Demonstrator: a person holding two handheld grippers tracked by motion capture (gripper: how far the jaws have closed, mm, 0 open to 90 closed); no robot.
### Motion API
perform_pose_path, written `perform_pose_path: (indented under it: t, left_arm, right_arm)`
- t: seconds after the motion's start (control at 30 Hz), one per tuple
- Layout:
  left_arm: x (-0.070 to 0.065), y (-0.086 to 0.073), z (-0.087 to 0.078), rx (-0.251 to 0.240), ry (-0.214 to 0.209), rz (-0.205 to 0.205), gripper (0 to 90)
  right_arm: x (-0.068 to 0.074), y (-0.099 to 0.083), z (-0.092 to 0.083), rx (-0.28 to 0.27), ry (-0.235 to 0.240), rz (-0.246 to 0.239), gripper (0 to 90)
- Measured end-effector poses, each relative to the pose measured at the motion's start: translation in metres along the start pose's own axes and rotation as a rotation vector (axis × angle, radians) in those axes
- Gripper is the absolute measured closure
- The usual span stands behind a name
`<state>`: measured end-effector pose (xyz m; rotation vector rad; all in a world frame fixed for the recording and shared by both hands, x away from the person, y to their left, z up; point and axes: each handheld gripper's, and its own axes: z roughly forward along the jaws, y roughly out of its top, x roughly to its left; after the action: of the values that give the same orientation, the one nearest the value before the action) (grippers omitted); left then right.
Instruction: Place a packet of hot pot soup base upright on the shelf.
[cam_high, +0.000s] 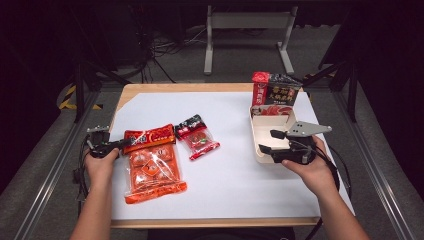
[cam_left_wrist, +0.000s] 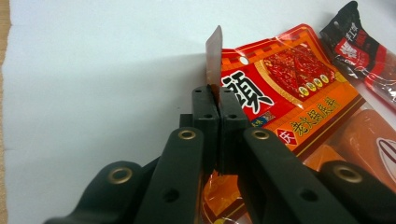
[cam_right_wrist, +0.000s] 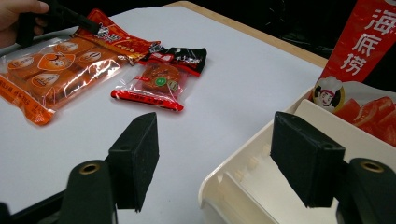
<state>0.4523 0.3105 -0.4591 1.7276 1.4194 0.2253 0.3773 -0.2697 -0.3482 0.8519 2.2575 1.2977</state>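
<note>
High view, reading across: my left gripper (cam_high: 116, 145) is clenched on the top-left corner of the large orange packet (cam_high: 152, 167), which lies flat on the white sheet (cam_high: 225, 180). Just beside it rests the small red packet (cam_high: 197, 136). My right gripper (cam_high: 269, 141) stands released, its jaws either side of the cream tray (cam_high: 257, 131) wall.
</note>
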Motion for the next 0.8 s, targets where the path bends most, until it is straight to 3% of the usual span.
perform_pose_path:
  t: [0.23, 0.47, 0.6, 0.7, 0.8]
  left_arm:
    - [-0.005, 0.002, -0.006, -0.018, 0.010, -0.011, 90.0]
    - [-0.014, 0.006, -0.018, -0.043, 0.029, 0.017, 90.0]
    - [-0.017, 0.006, -0.028, -0.069, 0.019, 0.008, 90.0]
    - [-0.021, 0.007, -0.037, -0.097, 0.013, 0.010, 90.0]
    - [-0.023, 0.008, -0.041, -0.110, 0.009, 0.015, 90.0]
  right_arm:
    - [-0.001, 0.000, -0.001, -0.001, -0.010, -0.002, 34.1]
    - [-0.002, 0.000, -0.001, -0.025, -0.008, -0.008, 37.5]
    - [-0.002, 0.000, 0.000, -0.057, -0.033, -0.029, 36.3]
    - [-0.003, 0.001, 0.001, -0.066, -0.043, -0.042, 40.1]
    - [-0.002, 0.001, 0.001, -0.065, -0.023, -0.032, 43.3]
